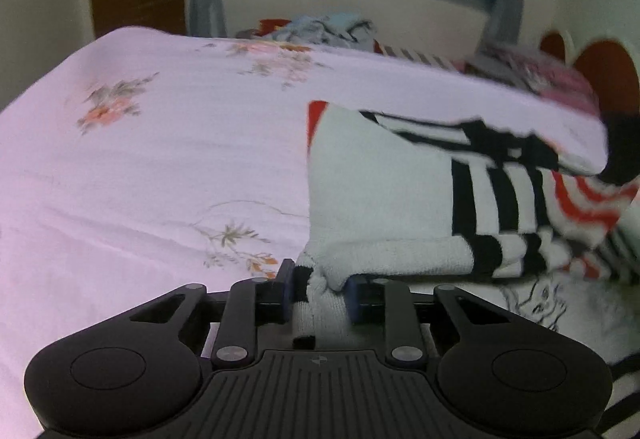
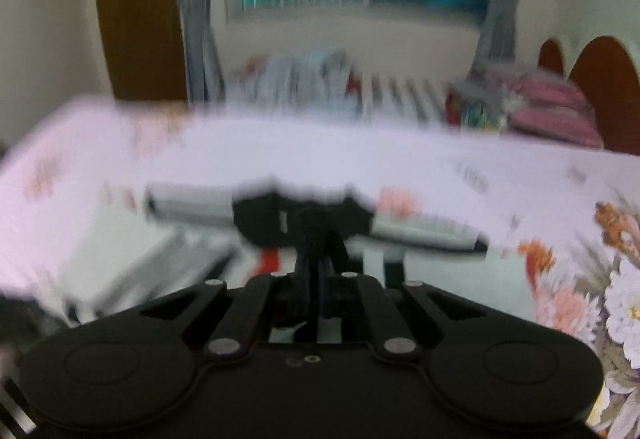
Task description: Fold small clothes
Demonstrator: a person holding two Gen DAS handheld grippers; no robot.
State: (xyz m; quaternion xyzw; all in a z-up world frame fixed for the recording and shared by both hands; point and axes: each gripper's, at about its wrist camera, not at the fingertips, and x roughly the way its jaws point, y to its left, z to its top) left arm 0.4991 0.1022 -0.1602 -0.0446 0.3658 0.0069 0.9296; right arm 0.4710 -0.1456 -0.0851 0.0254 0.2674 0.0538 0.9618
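While left tongs point(image 1: 320, 293) pinch white garment point(image 1: 380, 191), black-red stripes, right tongs point(image 2: 316, 239) pressed together.

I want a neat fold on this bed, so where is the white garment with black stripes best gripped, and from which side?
Grip the white striped garment at its near hem corner, coming low from the near edge of the bed. That corner lies free of the heap, where the left gripper already pinches it; the striped far part lies bunched on other clothes.

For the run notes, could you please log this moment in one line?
left gripper: shut on white garment | right gripper: shut, contents blurred | surface: floral bedsheet
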